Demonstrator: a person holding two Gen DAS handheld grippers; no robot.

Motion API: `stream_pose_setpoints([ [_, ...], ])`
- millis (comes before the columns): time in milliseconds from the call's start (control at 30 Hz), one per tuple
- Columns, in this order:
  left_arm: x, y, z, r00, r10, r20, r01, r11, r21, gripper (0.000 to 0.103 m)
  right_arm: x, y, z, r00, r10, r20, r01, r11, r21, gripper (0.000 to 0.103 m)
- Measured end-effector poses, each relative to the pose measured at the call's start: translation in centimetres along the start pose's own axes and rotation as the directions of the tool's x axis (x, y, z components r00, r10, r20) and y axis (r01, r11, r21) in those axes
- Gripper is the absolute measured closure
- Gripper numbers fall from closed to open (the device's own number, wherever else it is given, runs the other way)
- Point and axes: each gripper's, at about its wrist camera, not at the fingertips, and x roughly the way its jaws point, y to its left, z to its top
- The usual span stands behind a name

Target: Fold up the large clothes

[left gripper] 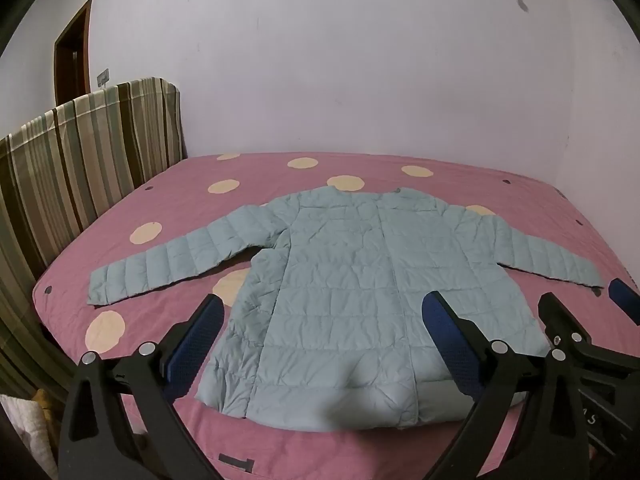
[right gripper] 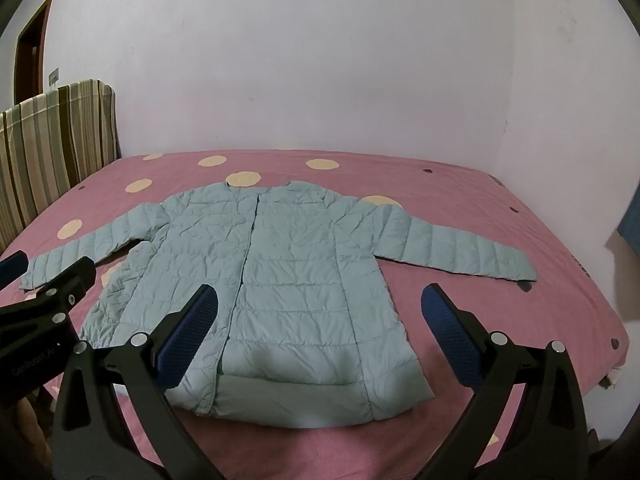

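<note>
A light blue quilted jacket (left gripper: 340, 280) lies flat and face up on the pink bed (left gripper: 180, 200), sleeves spread to both sides, hem toward me. It also shows in the right wrist view (right gripper: 280, 272). My left gripper (left gripper: 324, 316) is open and empty, held above the jacket's hem. My right gripper (right gripper: 320, 312) is open and empty, above the hem's right half. The right gripper (left gripper: 580, 320) shows at the right edge of the left wrist view. The left gripper (right gripper: 48, 280) shows at the left edge of the right wrist view, over the left sleeve cuff.
The bed's pink cover has cream dots. A striped headboard (left gripper: 80, 160) stands along the left side. White walls (left gripper: 320, 60) close the far and right sides. A brown door (left gripper: 72, 56) is at far left. The bed's right edge (right gripper: 600, 300) drops off.
</note>
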Motion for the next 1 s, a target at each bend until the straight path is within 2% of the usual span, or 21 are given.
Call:
stream_pose_setpoints([
  [1000, 0.17, 0.38, -0.89, 1.0, -0.001, -0.009, 0.001, 1.0, 0.0, 0.004, 0.36, 0.12, 0.06, 1.0, -0.002, -0.004, 0.002, 1.0, -0.003, 0.002],
])
